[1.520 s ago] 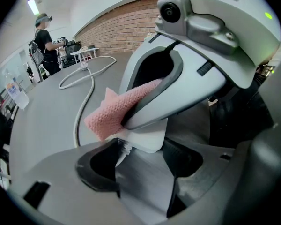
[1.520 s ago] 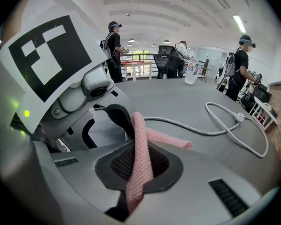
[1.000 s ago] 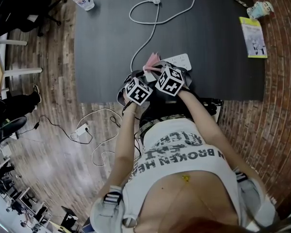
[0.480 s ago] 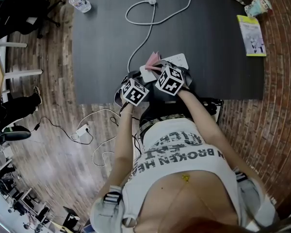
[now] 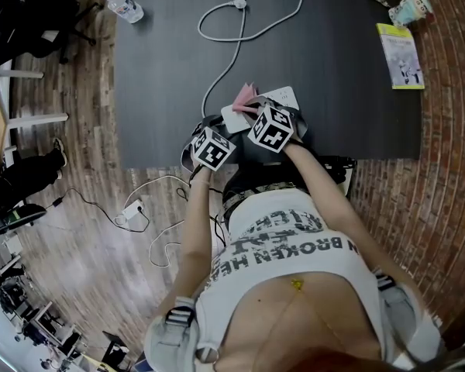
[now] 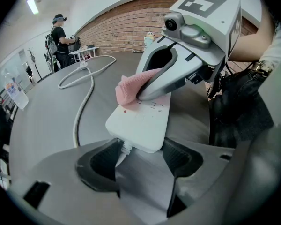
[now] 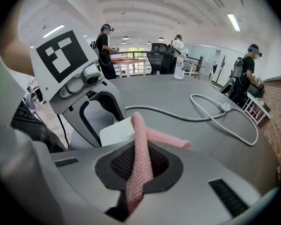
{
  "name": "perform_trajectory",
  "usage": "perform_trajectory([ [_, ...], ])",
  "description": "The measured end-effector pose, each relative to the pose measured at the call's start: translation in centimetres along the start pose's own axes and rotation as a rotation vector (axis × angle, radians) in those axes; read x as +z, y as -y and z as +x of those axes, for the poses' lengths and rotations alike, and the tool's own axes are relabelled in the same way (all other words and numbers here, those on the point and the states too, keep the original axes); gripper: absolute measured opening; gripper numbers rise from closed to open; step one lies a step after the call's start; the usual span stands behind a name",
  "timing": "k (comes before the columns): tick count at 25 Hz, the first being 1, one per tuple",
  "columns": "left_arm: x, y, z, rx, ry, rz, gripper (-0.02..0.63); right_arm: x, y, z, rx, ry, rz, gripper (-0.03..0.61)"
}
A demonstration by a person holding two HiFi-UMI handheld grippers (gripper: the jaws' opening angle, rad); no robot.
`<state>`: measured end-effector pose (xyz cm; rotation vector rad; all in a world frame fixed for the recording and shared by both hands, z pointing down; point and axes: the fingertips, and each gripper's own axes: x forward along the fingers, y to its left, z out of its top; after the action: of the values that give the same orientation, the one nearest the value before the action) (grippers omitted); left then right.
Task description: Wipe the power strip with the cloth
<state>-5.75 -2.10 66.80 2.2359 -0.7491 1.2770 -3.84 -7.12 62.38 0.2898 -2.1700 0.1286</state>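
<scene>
Right tool (image 7: 140, 167) pinches the pink cloth (image 7: 139, 134) — white power strip (image 7: 116, 131) just behind.

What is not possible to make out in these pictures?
- Head view: most of the power strip, hidden under the left tongs and right tongs.
- Left gripper view: the strip's far end, covered by the pink cloth and right tongs.
- Head view: print on the booklet, too small.

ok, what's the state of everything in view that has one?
left gripper, shut on the power strip's cable end
right gripper, shut on the cloth
power strip, lying on the table, held at one end
cloth, pinched, draped onto the strip's top
plug, unplugged, loose on the table
water bottle, upright
</scene>
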Motion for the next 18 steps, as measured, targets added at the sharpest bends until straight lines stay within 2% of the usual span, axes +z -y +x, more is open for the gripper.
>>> perform_trajectory([
  [18,0.1,-0.1,0.0,-0.001,0.000,0.002,0.278,-1.7,2.0,-1.2,-0.034,-0.012,0.042,0.016],
])
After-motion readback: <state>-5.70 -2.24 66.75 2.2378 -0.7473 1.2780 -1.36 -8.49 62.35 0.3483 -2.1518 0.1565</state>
